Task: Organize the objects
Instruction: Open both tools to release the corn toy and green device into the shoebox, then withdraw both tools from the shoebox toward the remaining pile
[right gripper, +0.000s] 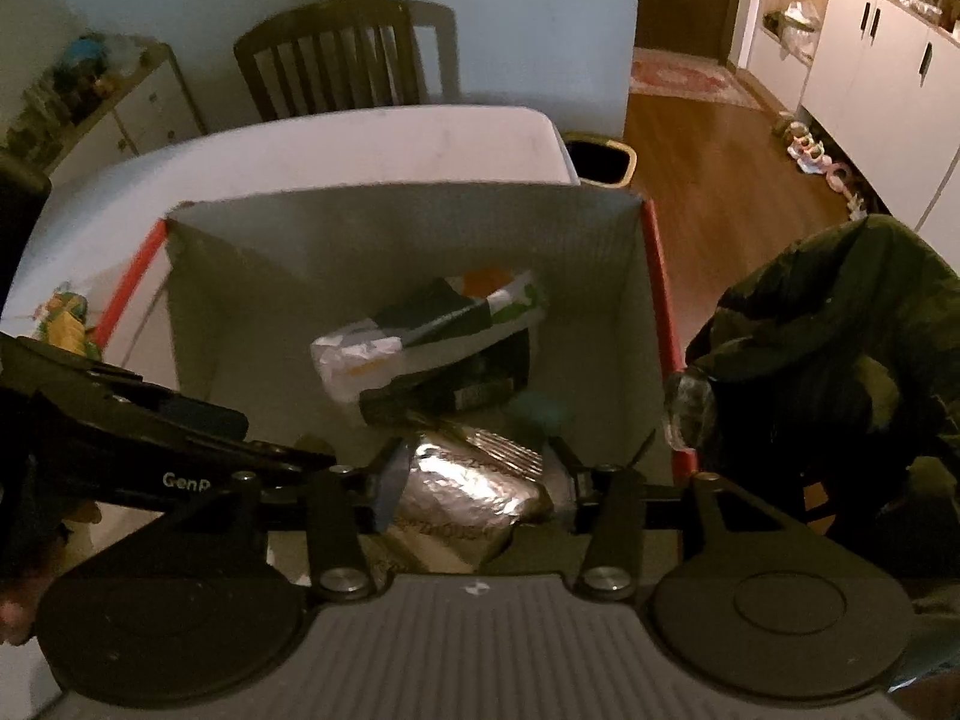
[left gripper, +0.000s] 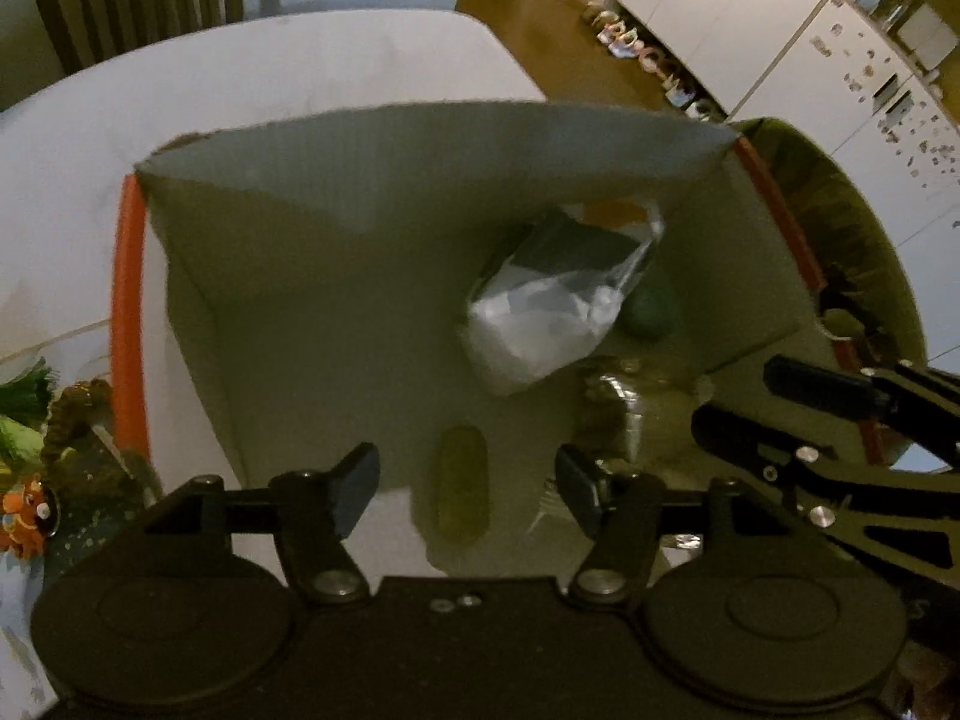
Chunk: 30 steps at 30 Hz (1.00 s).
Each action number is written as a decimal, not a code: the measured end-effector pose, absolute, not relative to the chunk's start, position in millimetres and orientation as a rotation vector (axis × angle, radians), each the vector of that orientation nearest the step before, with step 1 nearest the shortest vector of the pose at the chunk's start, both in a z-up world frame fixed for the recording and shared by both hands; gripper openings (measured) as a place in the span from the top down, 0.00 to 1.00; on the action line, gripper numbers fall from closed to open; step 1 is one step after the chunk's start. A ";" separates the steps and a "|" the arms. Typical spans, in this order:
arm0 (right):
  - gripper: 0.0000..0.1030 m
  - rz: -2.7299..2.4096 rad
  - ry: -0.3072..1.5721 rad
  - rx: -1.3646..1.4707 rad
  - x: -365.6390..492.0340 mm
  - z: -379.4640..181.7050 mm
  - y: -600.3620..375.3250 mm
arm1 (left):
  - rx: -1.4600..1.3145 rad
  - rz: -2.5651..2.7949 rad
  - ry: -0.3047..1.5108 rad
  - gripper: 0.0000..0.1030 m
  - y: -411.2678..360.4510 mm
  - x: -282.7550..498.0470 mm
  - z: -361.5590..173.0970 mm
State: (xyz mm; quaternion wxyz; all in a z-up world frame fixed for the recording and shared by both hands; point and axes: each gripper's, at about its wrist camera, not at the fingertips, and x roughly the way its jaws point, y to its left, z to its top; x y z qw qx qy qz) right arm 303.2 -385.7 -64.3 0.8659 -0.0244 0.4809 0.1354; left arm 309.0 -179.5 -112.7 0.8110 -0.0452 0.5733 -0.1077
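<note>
Nearest, the left gripper (left gripper: 468,489) hangs with jaws apart and empty over a yellowish oblong thing (left gripper: 461,489) on the box floor; the right gripper (right gripper: 480,483) has jaws apart either side of one foil packet (right gripper: 474,489), no pad clearly pressing it. Further in the cardboard box (left gripper: 360,180) lie one plastic-wrapped packet (left gripper: 552,306) and one green round thing (left gripper: 651,312): four items boxed. Some colourful bits (left gripper: 30,510) remain on the desk (left gripper: 270,72), so sorting seems partly done
</note>
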 end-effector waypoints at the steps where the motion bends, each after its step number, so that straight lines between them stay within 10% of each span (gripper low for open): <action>1: 0.53 0.288 1.003 -0.047 300.9 -61.2 -387.0 | -0.098 -0.234 1.214 0.38 -178.3 306.0 -109.2; 30: 0.45 0.387 0.770 -0.010 198.8 16.3 -371.1 | -0.018 -0.274 0.826 0.25 -164.8 211.6 -15.6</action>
